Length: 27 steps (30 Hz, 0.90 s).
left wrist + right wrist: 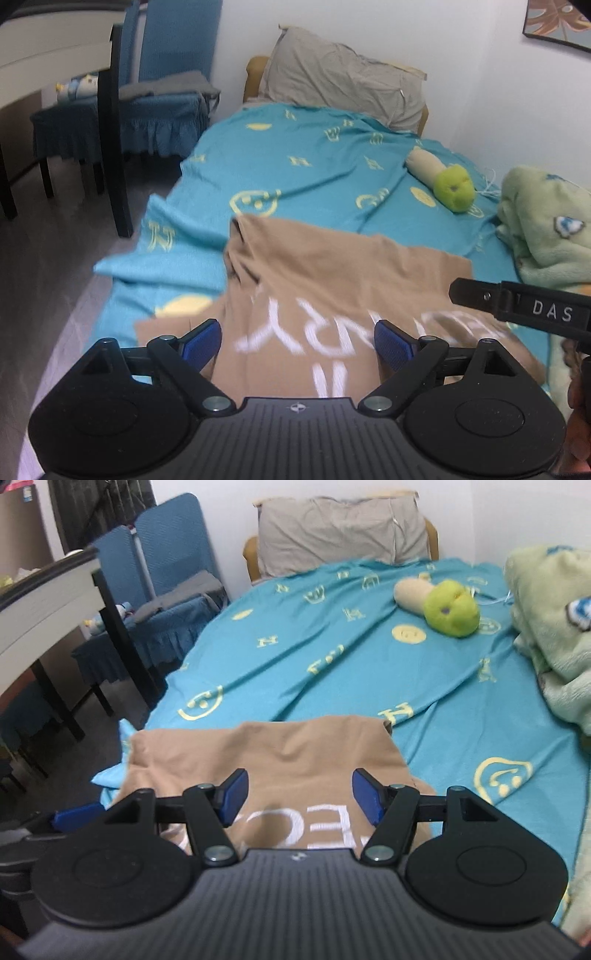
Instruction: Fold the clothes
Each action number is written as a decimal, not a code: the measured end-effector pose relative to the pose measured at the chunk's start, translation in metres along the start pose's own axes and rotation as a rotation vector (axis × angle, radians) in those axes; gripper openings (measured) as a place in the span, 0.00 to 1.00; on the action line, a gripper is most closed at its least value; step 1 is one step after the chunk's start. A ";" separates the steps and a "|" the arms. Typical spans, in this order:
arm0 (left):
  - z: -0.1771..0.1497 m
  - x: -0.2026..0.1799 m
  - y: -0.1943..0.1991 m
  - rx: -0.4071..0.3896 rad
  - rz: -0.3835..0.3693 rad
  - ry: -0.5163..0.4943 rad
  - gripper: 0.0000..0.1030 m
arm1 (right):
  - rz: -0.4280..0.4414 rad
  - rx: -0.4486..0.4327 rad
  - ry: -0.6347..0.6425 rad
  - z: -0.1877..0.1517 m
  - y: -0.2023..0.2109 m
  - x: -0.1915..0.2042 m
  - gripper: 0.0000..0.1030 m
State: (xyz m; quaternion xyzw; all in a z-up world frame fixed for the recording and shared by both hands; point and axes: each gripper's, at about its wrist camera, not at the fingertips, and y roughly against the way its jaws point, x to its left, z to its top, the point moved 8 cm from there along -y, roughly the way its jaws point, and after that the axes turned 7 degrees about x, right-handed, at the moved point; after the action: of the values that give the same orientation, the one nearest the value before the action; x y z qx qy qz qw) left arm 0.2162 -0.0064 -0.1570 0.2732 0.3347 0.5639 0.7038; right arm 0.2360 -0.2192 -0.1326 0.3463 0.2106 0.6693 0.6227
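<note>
While the tan garment (332, 295) lay spread on the bed's turquoise sheet (295, 162), both claws hung over it with nothing in their grip. The left claw (297, 345) stood released, its blue pads (201, 343) wide apart, and the white lettering (295, 332) on the cloth showed straight ahead between them. Off to its right the other tool's black finger (517, 306) reached in over the same cloth. The right claw (297, 797) was released too, pads (232, 797) spread, the garment (266, 753) directly beneath and ahead of it, its far edge lying just beyond the fingertips. Further ahead of the right claw and a touch to the right, a green and cream plush toy (443, 605) rested on the sheet. A pale green blanket (554, 627) was bunched at the far right. A grey pillow (340, 528) leaned at the head of the bed, well ahead of both claws. Blue chairs (162, 554) stood ahead to the left, beside the bed.
</note>
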 end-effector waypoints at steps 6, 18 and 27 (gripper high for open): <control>-0.011 -0.001 0.003 0.045 -0.004 0.012 0.90 | -0.043 0.102 0.007 -0.022 -0.011 -0.005 0.63; -0.027 0.003 0.022 0.113 -0.088 0.162 0.90 | -0.038 0.173 -0.031 -0.034 -0.026 -0.010 0.64; -0.039 0.010 0.067 0.073 -0.280 0.414 0.90 | -0.035 0.185 -0.053 -0.032 -0.028 -0.013 0.64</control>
State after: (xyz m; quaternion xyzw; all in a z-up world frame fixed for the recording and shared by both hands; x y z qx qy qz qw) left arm 0.1465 0.0184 -0.1316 0.1280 0.5265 0.4926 0.6810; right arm 0.2317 -0.2236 -0.1767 0.4160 0.2610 0.6265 0.6052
